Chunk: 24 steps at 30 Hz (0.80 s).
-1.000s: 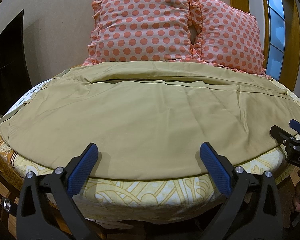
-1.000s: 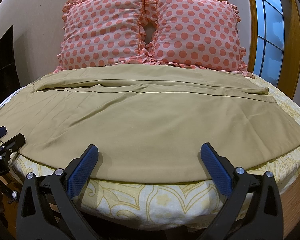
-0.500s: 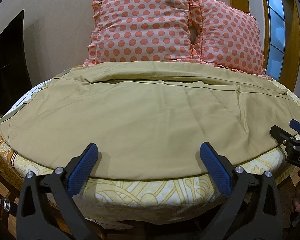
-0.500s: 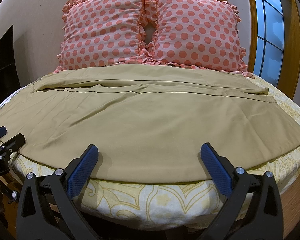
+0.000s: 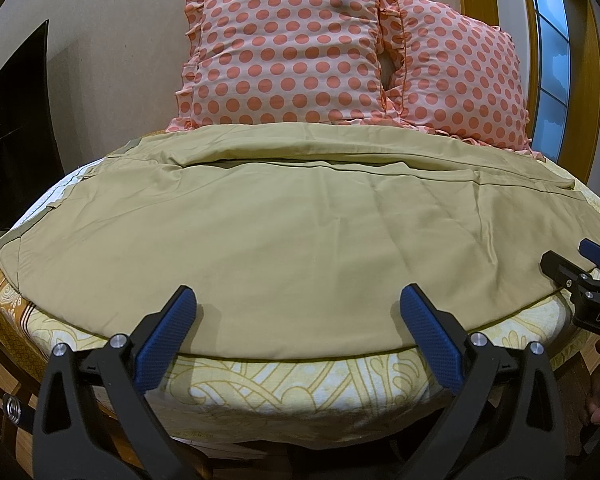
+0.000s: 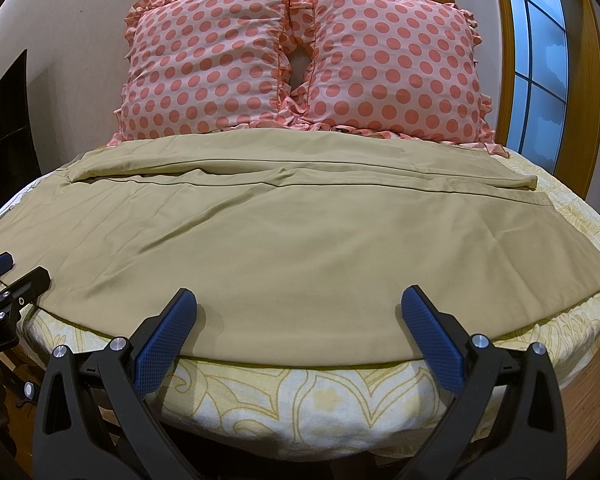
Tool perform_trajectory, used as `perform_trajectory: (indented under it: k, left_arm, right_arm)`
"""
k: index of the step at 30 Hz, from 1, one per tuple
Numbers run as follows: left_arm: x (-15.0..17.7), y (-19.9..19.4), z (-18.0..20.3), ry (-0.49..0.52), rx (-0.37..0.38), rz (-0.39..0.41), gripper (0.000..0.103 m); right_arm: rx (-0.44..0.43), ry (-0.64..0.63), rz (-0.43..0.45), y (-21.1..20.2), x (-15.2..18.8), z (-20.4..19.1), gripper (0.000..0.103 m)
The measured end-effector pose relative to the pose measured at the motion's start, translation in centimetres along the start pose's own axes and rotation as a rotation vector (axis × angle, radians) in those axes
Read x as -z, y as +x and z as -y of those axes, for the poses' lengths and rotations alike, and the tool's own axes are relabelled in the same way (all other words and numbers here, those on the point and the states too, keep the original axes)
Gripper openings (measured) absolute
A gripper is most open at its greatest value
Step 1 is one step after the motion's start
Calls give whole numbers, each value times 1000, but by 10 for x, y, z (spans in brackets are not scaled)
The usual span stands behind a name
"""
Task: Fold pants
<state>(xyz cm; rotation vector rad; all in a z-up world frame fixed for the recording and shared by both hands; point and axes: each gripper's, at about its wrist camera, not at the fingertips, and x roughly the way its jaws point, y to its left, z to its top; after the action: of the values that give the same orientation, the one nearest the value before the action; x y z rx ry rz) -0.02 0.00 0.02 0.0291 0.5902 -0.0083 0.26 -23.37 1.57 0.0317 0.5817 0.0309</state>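
Tan pants [image 5: 284, 232] lie spread flat across the bed, waistband at the left, leg hems at the right; they also show in the right wrist view [image 6: 292, 248]. My left gripper [image 5: 298, 328] is open and empty, just short of the pants' near edge. My right gripper [image 6: 298, 328] is open and empty, also just short of the near edge. In the left wrist view the right gripper [image 5: 576, 268] shows at the right edge. In the right wrist view the left gripper [image 6: 8, 276] shows at the left edge.
Two pink polka-dot pillows [image 5: 292, 56] [image 6: 392, 64] lean on the wall behind the pants. A yellow patterned bedsheet [image 6: 300, 396] covers the mattress below the pants' near edge. A window [image 6: 540, 68] is at the right, a dark screen [image 5: 12, 132] at the left.
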Motion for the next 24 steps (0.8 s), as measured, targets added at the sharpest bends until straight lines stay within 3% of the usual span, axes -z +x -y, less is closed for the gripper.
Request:
perform_trajectory:
  k: [24]
  left_arm:
    - [-2,1,-1,7,10,-13,101]
  right_arm:
    - [-26,-16,-2,6,7,2,102]
